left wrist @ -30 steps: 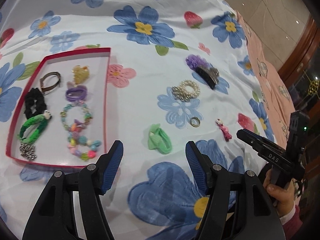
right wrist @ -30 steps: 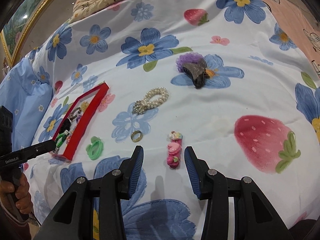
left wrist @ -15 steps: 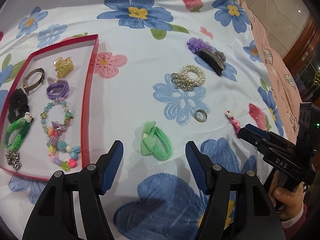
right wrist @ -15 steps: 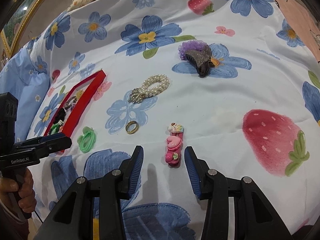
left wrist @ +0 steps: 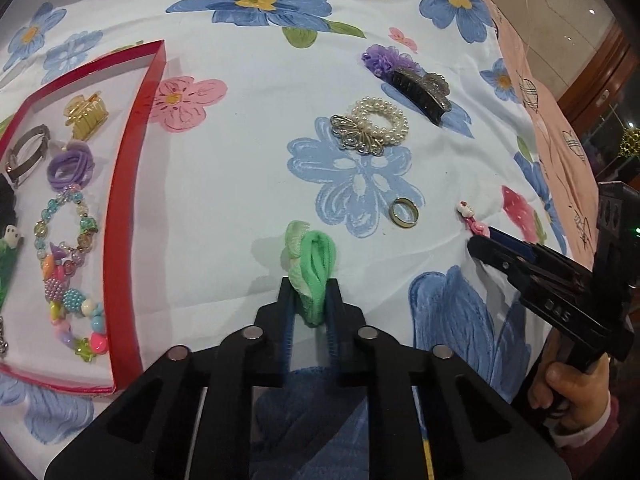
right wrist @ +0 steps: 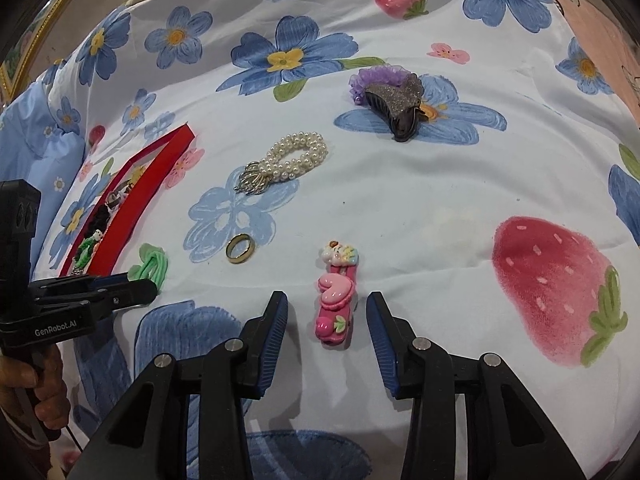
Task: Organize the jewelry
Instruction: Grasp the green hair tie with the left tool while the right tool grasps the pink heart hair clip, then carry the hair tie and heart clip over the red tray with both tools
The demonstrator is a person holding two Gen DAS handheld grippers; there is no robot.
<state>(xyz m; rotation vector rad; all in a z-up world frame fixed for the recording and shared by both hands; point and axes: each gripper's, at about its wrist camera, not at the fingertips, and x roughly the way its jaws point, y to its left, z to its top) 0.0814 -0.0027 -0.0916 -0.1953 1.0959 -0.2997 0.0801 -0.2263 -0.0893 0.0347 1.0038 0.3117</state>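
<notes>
Left tongs were closing, pads already pinching the soft green hair tie bunched between them on the bed. Right tongs were closing too, pads not yet touching the glossy pink hair clip between them. Risk: the hard, rounded clip could skid sideways on the smooth sheet; the stretchy tie could slip free. Red tray lay left of the left tongs.

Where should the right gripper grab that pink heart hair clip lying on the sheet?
Grip the pink hair clip across its narrow width, at the heart in its middle, coming down from above. It lies flat, its length pointing away between the right gripper's closing jaws, so its long sides already face the pads, which don't yet touch it.
</notes>
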